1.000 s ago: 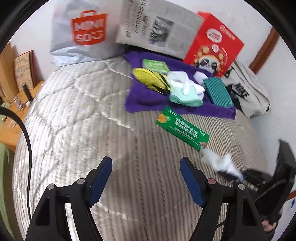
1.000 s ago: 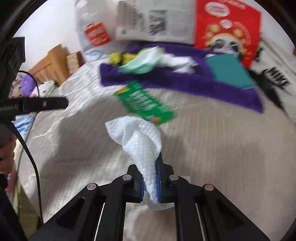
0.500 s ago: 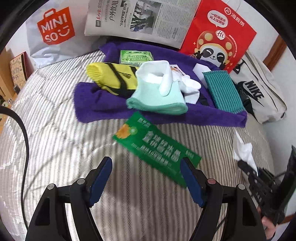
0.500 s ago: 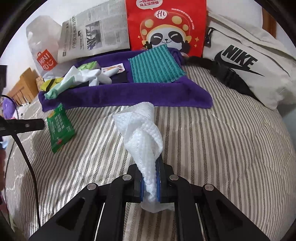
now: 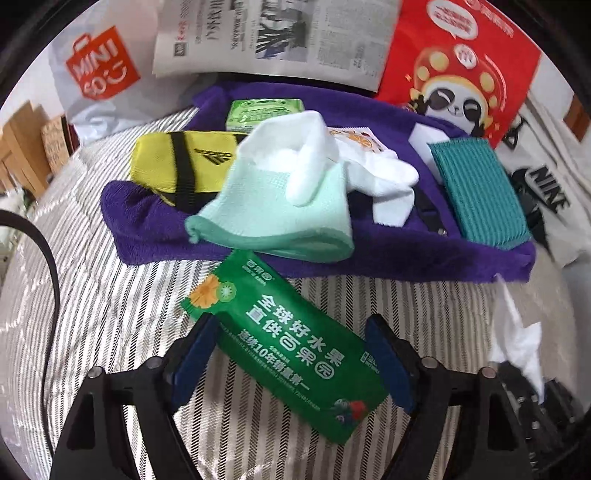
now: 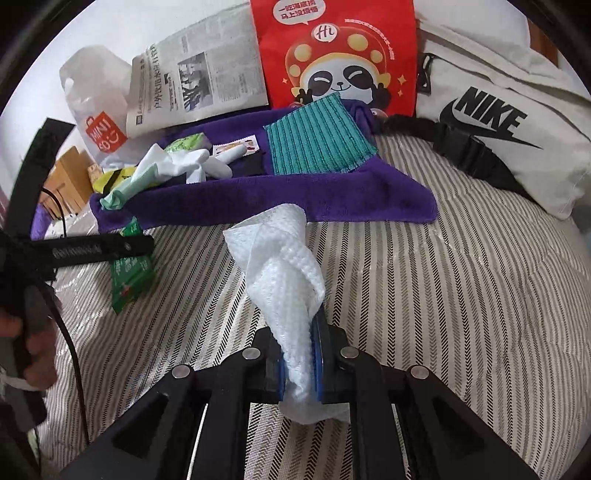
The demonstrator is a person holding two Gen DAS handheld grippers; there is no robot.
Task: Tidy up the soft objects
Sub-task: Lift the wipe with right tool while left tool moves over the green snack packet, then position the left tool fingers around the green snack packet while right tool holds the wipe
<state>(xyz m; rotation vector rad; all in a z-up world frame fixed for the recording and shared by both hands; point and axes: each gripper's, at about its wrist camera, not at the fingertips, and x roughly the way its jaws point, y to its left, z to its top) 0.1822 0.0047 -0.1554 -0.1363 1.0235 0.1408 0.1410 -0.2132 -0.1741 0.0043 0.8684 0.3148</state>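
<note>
"MINISO" shows in white on the orange logo of the white plastic bag (image 5: pixel 96 75). "NIKE" with the swoosh stands black on the grey bag (image 6: pixel 491 110). The red panda bag (image 6: pixel 334 55) carries "Hi" in a white circle. The green packet (image 5: pixel 284 343) reads "全球好水果", "直供百果园" and "10" in a smaller line. Newspaper (image 5: pixel 273 35) print is too small to read.

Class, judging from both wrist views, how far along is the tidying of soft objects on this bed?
Done: socks and a teal ribbed cloth lie on the purple towel. In hand: the right gripper clamps a white paper towel. Left: the open left gripper straddles the green flat packet, not yet gripped.
</note>
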